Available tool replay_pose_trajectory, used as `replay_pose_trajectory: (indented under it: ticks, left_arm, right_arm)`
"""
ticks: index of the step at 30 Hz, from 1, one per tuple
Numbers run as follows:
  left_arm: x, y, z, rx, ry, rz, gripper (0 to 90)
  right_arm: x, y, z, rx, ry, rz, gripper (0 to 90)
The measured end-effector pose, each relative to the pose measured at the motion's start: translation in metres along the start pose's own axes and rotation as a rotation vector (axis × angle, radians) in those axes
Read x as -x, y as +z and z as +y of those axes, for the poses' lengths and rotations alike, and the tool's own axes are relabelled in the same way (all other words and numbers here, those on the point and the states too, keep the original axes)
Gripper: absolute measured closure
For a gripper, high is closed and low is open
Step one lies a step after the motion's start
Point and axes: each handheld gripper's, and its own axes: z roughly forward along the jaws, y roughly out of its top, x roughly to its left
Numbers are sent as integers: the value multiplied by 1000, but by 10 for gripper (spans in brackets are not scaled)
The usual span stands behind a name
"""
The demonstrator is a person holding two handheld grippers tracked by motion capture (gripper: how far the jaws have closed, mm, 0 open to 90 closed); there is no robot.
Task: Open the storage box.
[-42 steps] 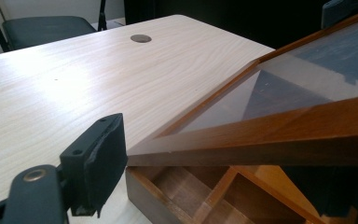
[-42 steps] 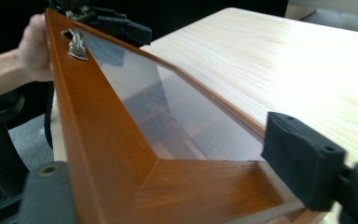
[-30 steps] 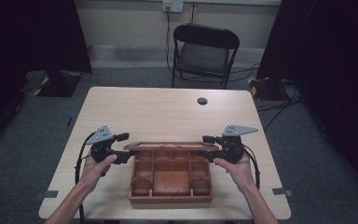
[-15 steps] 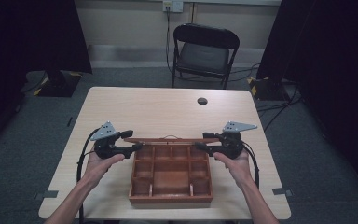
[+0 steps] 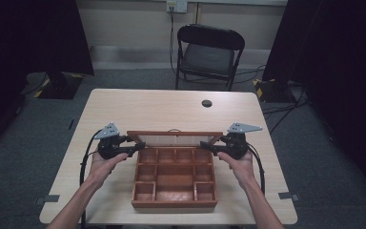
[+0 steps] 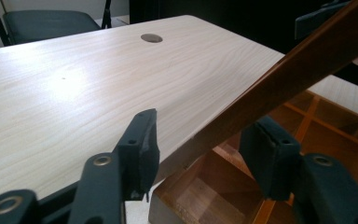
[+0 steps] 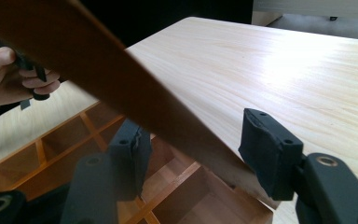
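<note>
A brown wooden box (image 5: 174,202) with several compartments lies on the near half of the table. Its hinged lid (image 5: 174,134), a wooden frame around a clear pane, is tilted up from the far edge. My left gripper (image 5: 134,145) is at the lid's left corner and my right gripper (image 5: 207,145) at its right corner. In the left gripper view the lid's rail (image 6: 284,74) runs slanting between the spread jaws of the left gripper (image 6: 205,149), above the box's compartments (image 6: 335,121). The right gripper (image 7: 196,149) likewise straddles the rail (image 7: 98,70), with a gap on one side.
The pale wooden table (image 5: 162,109) has a small dark round cap (image 5: 207,103) near its far edge. A black folding chair (image 5: 209,52) stands behind the table. Dark curtains hang on both sides. The person's other hand (image 7: 9,79) shows beyond the lid.
The lid has swung up from lying low on the box to a raised tilt. Both grippers have moved up and slightly away from the person with its corners.
</note>
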Motion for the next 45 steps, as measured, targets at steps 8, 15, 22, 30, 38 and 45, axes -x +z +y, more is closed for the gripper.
replay_pose_trajectory:
  ticks: [8,15,22,30,38,45]
  left_arm:
    - [-6,3,-1,29,-39,-3,522]
    - [-12,8,1,13,-41,-11,556]
    - [-13,13,5,26,-46,-8,556]
    - [-17,17,4,30,-47,6,573]
    - [-23,19,1,25,-68,-4,588]
    - [-27,24,-3,16,-87,-5,600]
  right_arm:
    - [-5,4,1,-2,-25,-10,478]
    - [3,6,0,9,-11,-22,501]
    - [9,8,-1,13,2,-41,525]
    - [16,11,-4,8,21,-68,558]
    - [21,16,-7,-6,34,-74,569]
    - [27,20,-8,4,47,-95,588]
